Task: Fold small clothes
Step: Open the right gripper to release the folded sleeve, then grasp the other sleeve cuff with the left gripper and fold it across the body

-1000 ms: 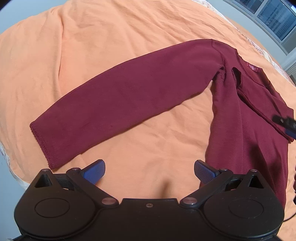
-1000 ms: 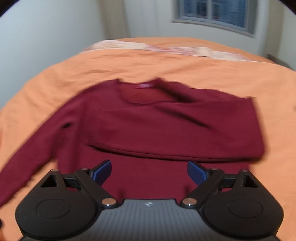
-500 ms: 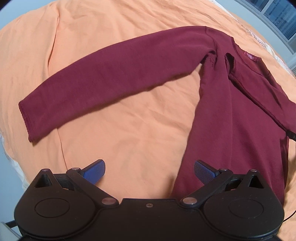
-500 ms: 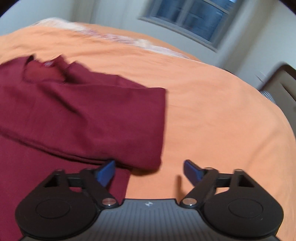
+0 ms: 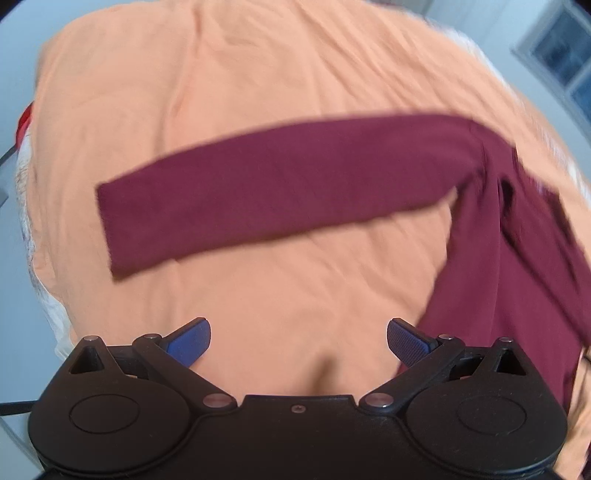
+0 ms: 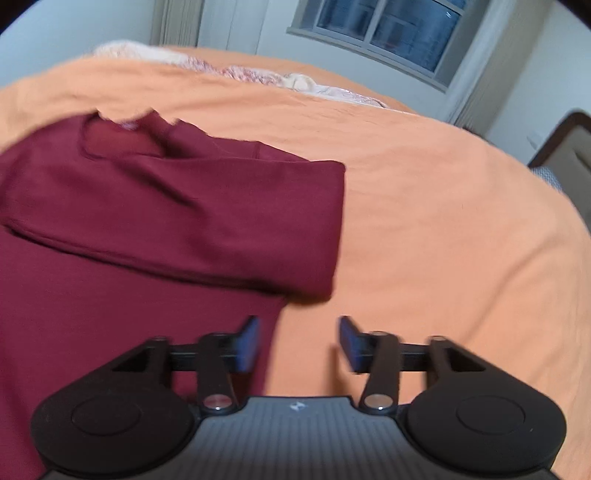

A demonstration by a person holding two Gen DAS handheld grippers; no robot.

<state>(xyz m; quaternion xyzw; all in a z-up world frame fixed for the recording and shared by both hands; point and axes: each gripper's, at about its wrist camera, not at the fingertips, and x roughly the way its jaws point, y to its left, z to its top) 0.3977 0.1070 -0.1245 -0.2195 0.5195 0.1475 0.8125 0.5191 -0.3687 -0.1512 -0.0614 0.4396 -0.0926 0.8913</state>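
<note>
Maroon sweater (image 5: 509,258) flat on the orange bed cover (image 5: 258,92), one sleeve (image 6: 207,221) already folded across the chest, the other sleeve (image 5: 266,184) stretched out to the side. Left claw (image 5: 299,341) spread wide, empty, above bare cover short of that sleeve. Right claw (image 6: 299,343) partly spread, gripping nothing, at the sweater's side edge. Soft, light, floppy knit, likely to sag and drag: best pinched at the cuff (image 5: 107,229) and lifted clear.

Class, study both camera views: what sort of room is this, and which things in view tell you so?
Most likely a bedroom. A wide bed under an orange cover fills both views, pale bedding lies at its far end, and a window sits in the wall behind. A maroon sweater lies on the cover.
</note>
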